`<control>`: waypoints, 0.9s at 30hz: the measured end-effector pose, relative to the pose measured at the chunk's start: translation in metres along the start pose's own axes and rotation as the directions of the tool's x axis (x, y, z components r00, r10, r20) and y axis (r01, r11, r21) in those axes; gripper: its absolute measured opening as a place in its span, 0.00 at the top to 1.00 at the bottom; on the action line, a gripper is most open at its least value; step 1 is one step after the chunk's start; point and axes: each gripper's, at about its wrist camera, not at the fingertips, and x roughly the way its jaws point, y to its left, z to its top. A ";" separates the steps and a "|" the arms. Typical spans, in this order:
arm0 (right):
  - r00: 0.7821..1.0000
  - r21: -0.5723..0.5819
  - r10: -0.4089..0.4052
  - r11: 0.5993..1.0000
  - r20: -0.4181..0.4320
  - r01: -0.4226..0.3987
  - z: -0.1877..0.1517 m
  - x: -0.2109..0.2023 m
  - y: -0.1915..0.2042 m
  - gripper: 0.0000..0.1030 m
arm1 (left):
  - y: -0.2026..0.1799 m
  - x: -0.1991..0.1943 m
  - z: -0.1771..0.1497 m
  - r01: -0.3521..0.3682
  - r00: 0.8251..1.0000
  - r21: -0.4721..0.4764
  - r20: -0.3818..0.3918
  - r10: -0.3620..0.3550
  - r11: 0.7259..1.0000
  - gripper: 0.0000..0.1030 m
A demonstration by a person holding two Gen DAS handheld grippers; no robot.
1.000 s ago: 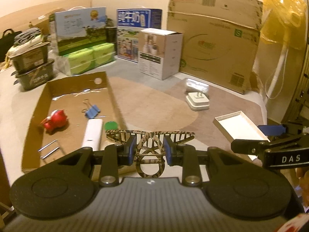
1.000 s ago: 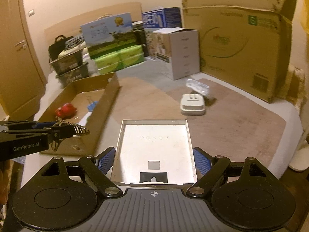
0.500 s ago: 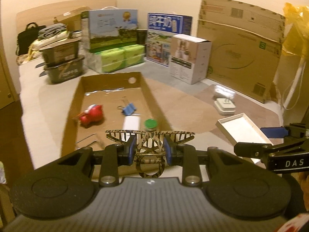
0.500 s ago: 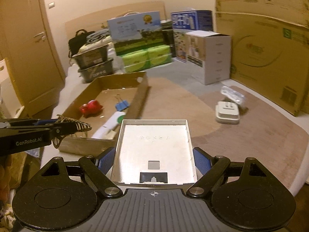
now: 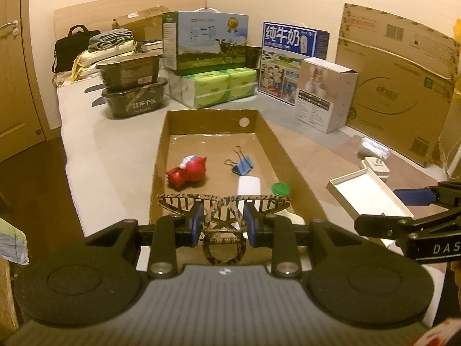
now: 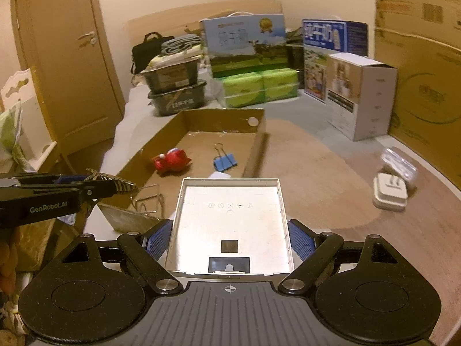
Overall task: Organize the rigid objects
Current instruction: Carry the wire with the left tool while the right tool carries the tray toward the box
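Observation:
My left gripper (image 5: 223, 223) is shut on a tortoiseshell hair claw clip (image 5: 223, 204), held above the near end of a shallow cardboard tray (image 5: 291, 167). The tray holds a red toy (image 5: 188, 170), a blue binder clip (image 5: 242, 165), a white bar (image 5: 249, 186) and a green cap (image 5: 280, 189). My right gripper (image 6: 229, 238) grips a shallow white box lid (image 6: 230, 222) by its two sides, beside the tray's near right corner. From the right wrist view the left gripper (image 6: 115, 186) with the clip shows at the left.
A white plug adapter (image 6: 390, 191) and a clear plastic bag (image 6: 399, 161) lie on the brown mat at the right. Cartons, tissue packs (image 5: 219, 89) and black tubs (image 5: 134, 98) line the back. A large cardboard box (image 5: 397, 86) stands at the right. The bed edge drops to the floor at the left.
Both grippers have swung left together, so the cardboard tray now sits centred ahead of the left gripper. The clip and the white lid stay gripped as before.

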 end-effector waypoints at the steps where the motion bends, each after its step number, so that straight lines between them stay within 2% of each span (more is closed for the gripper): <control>1: 1.000 -0.005 0.002 1.000 -0.002 -0.002 0.002 0.003 0.001 0.18 | 0.002 0.002 0.001 -0.002 1.000 0.000 0.000 0.002 1.000 0.74; 9: 1.000 -0.039 0.008 0.999 -0.011 -0.008 0.023 0.033 0.005 0.18 | 0.019 0.028 0.021 -0.007 1.000 -0.006 0.001 0.007 1.000 0.74; 27: 0.999 -0.085 0.018 0.996 -0.039 -0.021 0.087 0.129 -0.008 0.18 | 0.054 0.121 0.077 -0.011 1.000 0.019 -0.021 0.011 1.000 0.74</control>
